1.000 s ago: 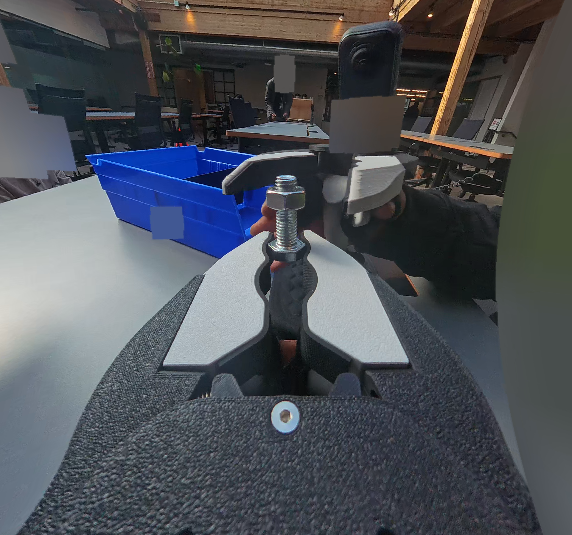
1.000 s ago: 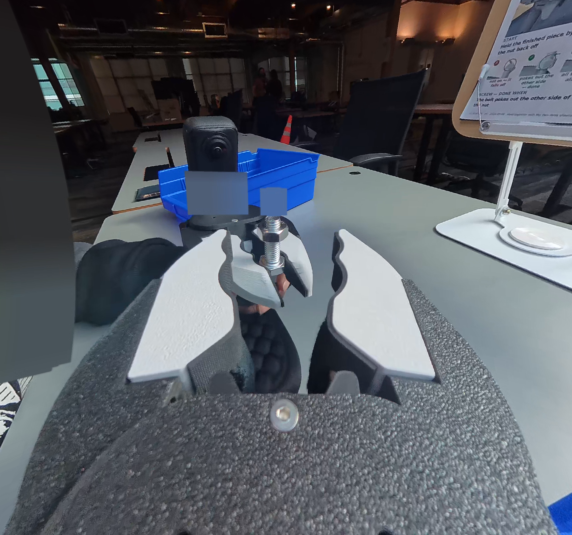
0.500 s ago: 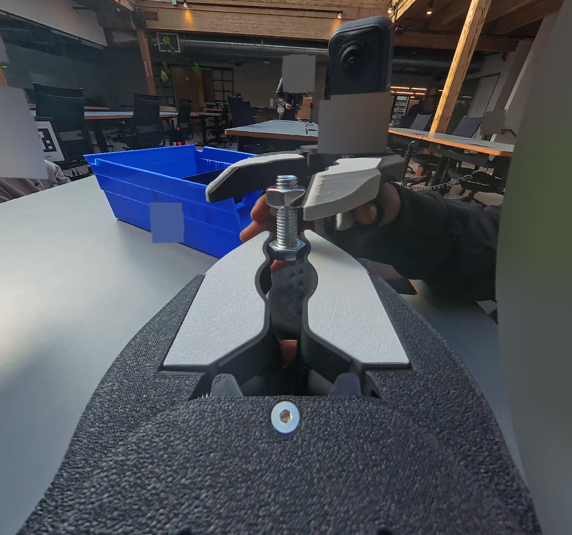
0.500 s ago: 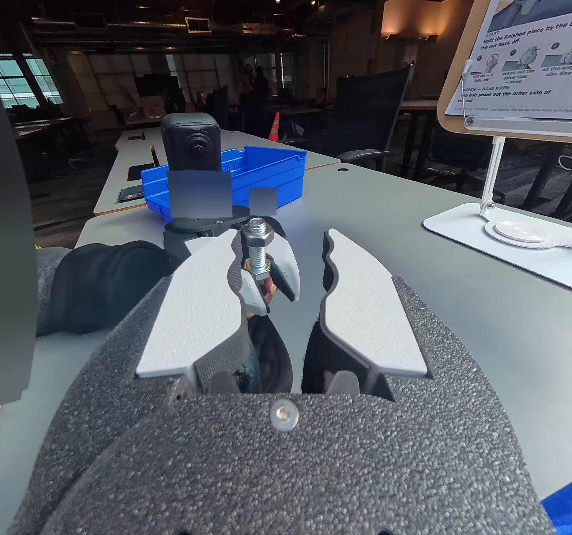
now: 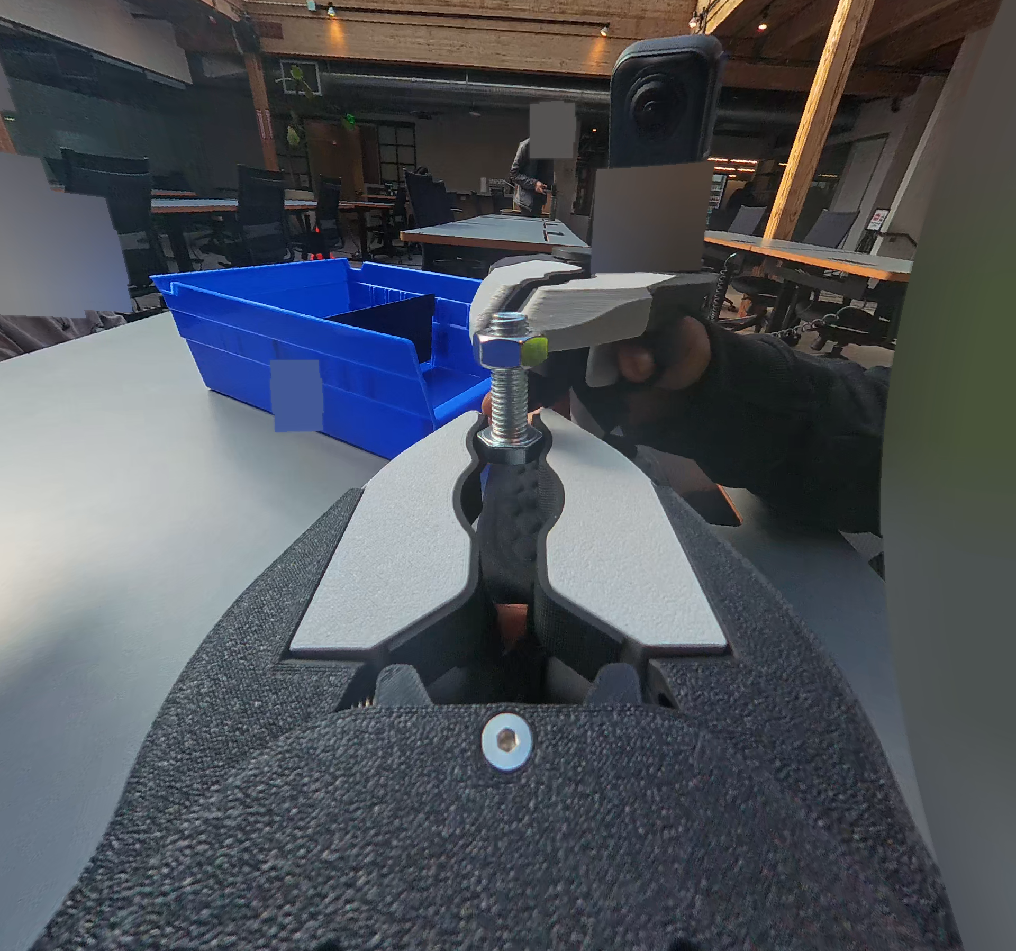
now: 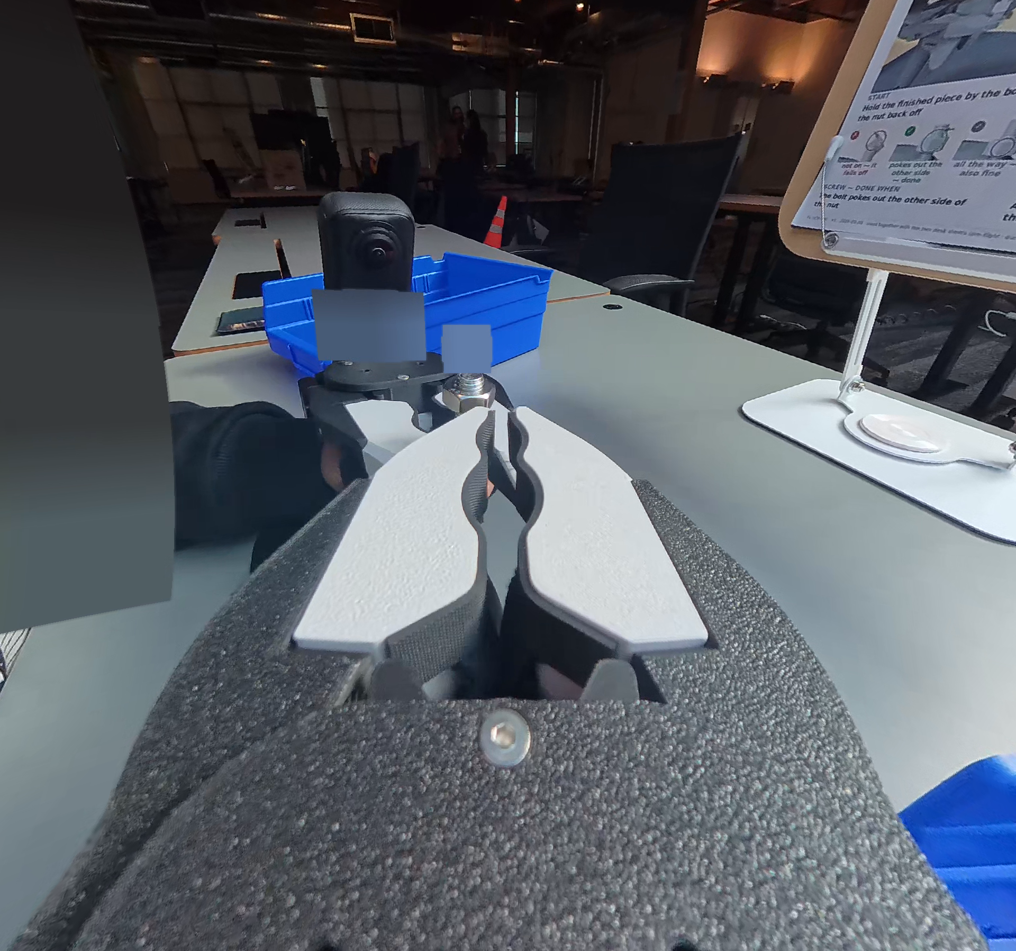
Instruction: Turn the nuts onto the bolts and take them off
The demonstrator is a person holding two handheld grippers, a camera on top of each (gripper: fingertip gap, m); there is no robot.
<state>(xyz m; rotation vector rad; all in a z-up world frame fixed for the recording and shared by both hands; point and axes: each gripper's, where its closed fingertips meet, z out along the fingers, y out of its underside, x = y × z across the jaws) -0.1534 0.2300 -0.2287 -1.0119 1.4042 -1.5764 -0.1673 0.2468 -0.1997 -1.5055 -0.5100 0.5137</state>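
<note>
Bolt [image 5: 508, 402] stands upright in my left claw [image 5: 508, 443], gripped by its head, with the nut [image 5: 501, 348] near its top. My right claw [image 6: 501, 419] has come in nearly closed just beside the nut; whether it grips, I cannot tell.

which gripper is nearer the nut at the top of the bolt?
Right. The right gripper has its fingertips at the nut, apparently closed around it. The left gripper is lower, clamped on the head of the bolt, with bare thread between it and the nut.
</note>
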